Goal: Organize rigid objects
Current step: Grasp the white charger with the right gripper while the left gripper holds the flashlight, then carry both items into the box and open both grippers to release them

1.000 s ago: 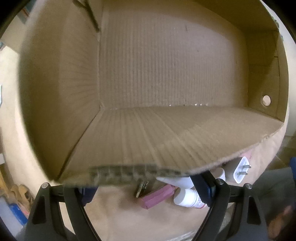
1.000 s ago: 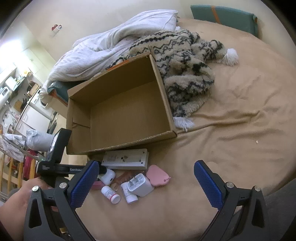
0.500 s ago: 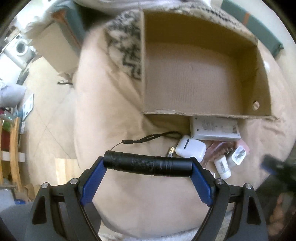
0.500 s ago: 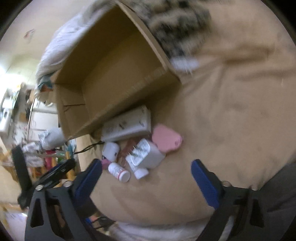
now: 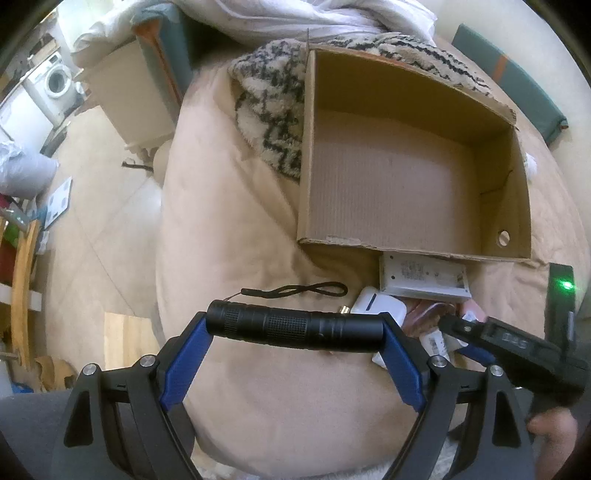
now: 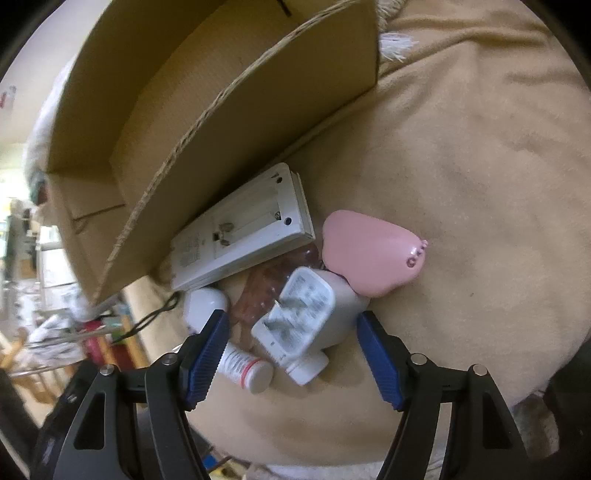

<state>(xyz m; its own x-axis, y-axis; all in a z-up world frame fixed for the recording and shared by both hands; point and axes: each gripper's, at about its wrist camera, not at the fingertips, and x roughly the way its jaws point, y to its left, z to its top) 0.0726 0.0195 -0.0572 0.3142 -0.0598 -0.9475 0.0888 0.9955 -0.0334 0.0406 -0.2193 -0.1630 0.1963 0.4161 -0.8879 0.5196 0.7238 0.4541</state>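
My left gripper (image 5: 293,325) is shut on a black flashlight (image 5: 295,326), held crosswise by its two ends above the tan bedcover; its lanyard (image 5: 295,290) trails on the cover. Beyond it lies an open cardboard box (image 5: 306,166), nothing inside. My right gripper (image 6: 291,321) hangs low over a pile of small items, its jaws closing around a white plug charger (image 6: 310,314); the pads stand just off its sides. Around the charger lie a white flat device (image 6: 240,236), a pink heart-shaped case (image 6: 369,254), a white earbud case (image 6: 205,304) and two pill bottles (image 6: 243,369).
A patterned fluffy blanket (image 5: 269,92) and white duvet (image 5: 295,22) lie behind the box. The bed edge drops to a tiled floor (image 5: 92,221) on the left. A hand (image 5: 550,428) holds the right gripper's body (image 5: 517,343) at the lower right.
The left view pulled up and back from the box mouth, and the flashlight now shows between its fingers. The right gripper sank onto the pile and its jaws narrowed around the charger.
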